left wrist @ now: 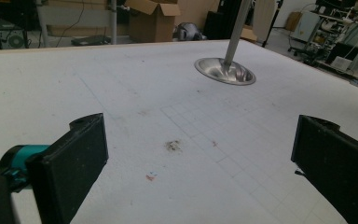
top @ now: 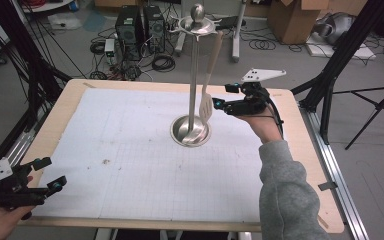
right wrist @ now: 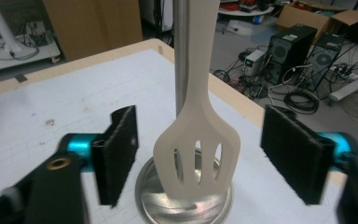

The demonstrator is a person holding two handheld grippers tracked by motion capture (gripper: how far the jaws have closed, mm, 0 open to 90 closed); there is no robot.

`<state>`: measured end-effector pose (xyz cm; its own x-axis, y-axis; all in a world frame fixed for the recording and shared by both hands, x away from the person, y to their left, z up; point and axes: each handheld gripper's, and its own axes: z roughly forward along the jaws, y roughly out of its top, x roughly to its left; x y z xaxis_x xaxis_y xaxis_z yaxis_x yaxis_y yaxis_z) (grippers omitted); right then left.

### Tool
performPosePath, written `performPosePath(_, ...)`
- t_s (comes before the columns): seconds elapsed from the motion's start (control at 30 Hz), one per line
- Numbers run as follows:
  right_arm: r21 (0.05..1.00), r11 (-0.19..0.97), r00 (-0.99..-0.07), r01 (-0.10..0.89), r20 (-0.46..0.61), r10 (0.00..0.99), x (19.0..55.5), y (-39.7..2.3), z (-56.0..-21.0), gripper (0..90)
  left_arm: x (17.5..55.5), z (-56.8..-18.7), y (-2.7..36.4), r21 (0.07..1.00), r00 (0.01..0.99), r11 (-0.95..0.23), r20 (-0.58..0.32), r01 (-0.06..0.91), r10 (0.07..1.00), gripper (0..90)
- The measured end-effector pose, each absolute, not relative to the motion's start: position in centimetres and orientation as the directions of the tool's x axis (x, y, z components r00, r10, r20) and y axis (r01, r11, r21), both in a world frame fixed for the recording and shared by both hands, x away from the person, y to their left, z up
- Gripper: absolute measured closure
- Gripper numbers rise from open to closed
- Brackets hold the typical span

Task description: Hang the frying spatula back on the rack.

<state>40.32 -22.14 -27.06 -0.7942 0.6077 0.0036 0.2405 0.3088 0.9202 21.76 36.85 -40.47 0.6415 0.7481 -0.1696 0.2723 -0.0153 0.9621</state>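
Left gripper [top: 55, 175] idle at the near table corner, jaws apart, nothing in them. Right gripper [right wrist: 198, 156] jaws released, straddling the hanging slotted spatula [right wrist: 196, 154] without touching. Risk: a nudge swings it, unhooks it, or tips the stand [top: 195, 75].

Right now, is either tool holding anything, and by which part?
Nothing is held. The right tool stands open around the spatula blade, pads clear of it; the spatula hangs from the rack. The left tool is open over bare table.
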Motion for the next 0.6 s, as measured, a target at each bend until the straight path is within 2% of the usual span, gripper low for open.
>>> performPosePath(0.07, 0.918, 0.302, -0.785, 0.258, 0.017, 0.619, 40.0, -22.4, -27.3, 14.5, 21.9, -40.6, 36.7, 0.962, 0.639, -0.01, -0.174, 0.273, 0.749, 4.1)
performPosePath(0.3, 0.929, 0.289, -0.781, 0.233, 0.001, 0.625, 38.2, -23.0, -28.1, 10.9, 22.7, -40.7, 36.4, 0.963, 0.641, 0.002, -0.181, 0.27, 0.746, 4.1)
performPosePath(0.6, 0.933, 0.278, -0.782, 0.227, 0.004, 0.623, 36.6, -23.5, -29.4, 10.8, 23.5, -40.7, 35.7, 0.963, 0.652, -0.003, -0.181, 0.271, 0.736, 4.1)
